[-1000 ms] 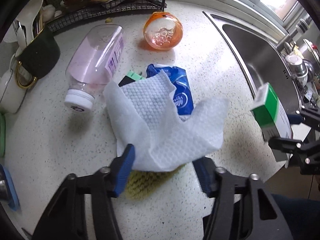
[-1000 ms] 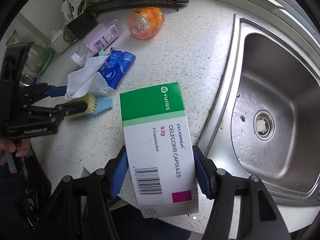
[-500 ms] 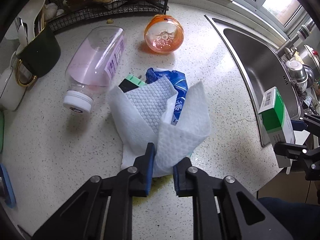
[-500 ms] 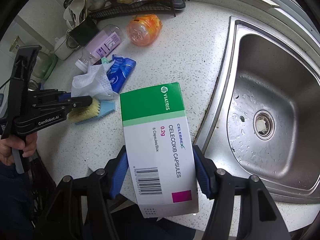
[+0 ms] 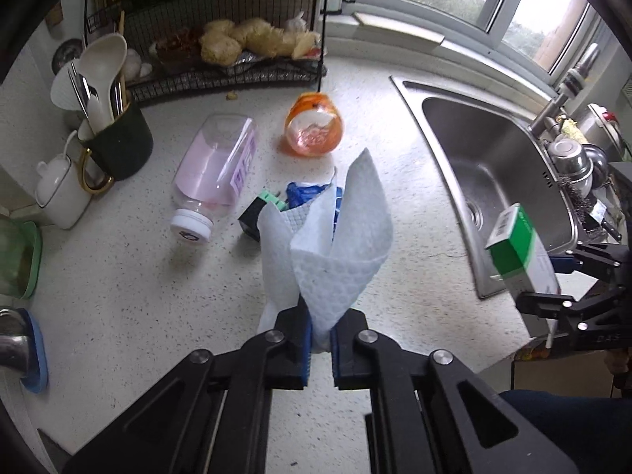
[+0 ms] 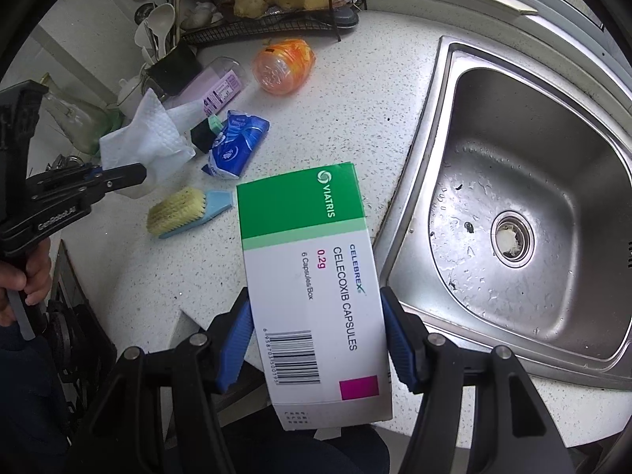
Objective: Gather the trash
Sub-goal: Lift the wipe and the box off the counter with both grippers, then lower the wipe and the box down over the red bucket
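Observation:
My left gripper point(image 5: 320, 337) is shut on a crumpled white paper towel point(image 5: 335, 252), lifted off the speckled counter point(image 5: 118, 284); the towel point(image 6: 152, 138) hangs from that gripper point(image 6: 136, 175) in the right wrist view too. My right gripper point(image 6: 316, 339) is shut on a green and white medicine box point(image 6: 312, 284), held above the counter edge beside the sink point(image 6: 513, 126); the box point(image 5: 521, 252) shows at the right of the left wrist view. Still lying on the counter are a blue wrapper point(image 6: 237, 144), a small black and green item point(image 6: 203, 132), an orange bottle point(image 6: 282, 65) and a pink bottle point(image 5: 217, 170).
A yellow-bristled brush with a blue back point(image 6: 185, 213) lies near the counter's front. A dark utensil cup point(image 5: 114, 138), a white jar point(image 5: 63, 189) and a wire rack point(image 5: 237, 75) with food line the back left. A person's hand point(image 6: 27, 272) grips the left tool.
My left gripper shut on the paper towel and lifted it off the counter, uncovering the brush. The right gripper kept its hold on the box and drifted slightly.

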`<state>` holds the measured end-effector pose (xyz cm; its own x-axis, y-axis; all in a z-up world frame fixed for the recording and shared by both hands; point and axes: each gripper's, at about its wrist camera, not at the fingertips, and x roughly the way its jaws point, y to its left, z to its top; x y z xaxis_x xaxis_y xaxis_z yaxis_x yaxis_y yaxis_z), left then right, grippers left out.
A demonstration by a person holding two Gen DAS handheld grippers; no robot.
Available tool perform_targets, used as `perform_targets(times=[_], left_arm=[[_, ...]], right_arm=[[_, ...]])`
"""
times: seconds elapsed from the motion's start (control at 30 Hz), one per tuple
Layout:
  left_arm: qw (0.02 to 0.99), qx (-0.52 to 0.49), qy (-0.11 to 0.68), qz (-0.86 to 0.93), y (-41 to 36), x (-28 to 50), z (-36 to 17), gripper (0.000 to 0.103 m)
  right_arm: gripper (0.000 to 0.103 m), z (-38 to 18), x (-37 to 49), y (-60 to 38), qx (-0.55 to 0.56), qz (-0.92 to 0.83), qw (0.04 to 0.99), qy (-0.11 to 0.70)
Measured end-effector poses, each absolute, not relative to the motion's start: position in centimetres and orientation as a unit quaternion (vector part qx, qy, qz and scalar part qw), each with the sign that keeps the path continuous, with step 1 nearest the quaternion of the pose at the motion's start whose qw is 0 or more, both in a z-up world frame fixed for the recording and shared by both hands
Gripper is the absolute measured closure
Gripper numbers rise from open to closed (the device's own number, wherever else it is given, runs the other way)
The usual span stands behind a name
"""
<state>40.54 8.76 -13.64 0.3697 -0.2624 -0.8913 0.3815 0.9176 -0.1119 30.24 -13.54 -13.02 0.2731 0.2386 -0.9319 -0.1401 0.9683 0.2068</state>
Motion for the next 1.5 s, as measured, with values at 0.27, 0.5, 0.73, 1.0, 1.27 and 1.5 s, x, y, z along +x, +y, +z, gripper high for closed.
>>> perform_targets(times=[0.27, 0.5, 0.73, 1.0, 1.27, 1.5], left_arm=[[0.835, 0.058, 0.52, -0.17, 7.1, 35.1, -11.3, 0.097], [0.837, 0.047, 0.522, -0.159, 4.4, 29.0, -10.9, 0.097], [0.834, 0.038, 0.527, -0.156, 0.8, 23.6, -10.8, 0.097], [0.825, 0.038, 0.545, -0.145, -3.2, 17.4, -12.1, 0.097], [0.806, 0.035, 0.574, -0.139, -5.4, 13.8, -14.8, 0.097], [0.783, 0.025, 0.603, -0.151, -6.6, 12.0, -18.8, 0.097]], right_arm=[[0.044, -11.0, 27.4, -13.9, 0.027, 0.146, 0.807, 0.572], [0.044, -9.8, 24.2, -15.2, 0.011, 0.165, 0.817, 0.553], [0.044, -9.6, 20.1, -17.1, -0.001, 0.186, 0.819, 0.542], [0.044, -11.1, 15.4, -18.7, -0.008, 0.21, 0.808, 0.55], [0.044, -13.9, 12.1, -18.9, -0.025, 0.225, 0.788, 0.573], [0.044, -17.4, 10.7, -18.7, -0.022, 0.23, 0.768, 0.598]])
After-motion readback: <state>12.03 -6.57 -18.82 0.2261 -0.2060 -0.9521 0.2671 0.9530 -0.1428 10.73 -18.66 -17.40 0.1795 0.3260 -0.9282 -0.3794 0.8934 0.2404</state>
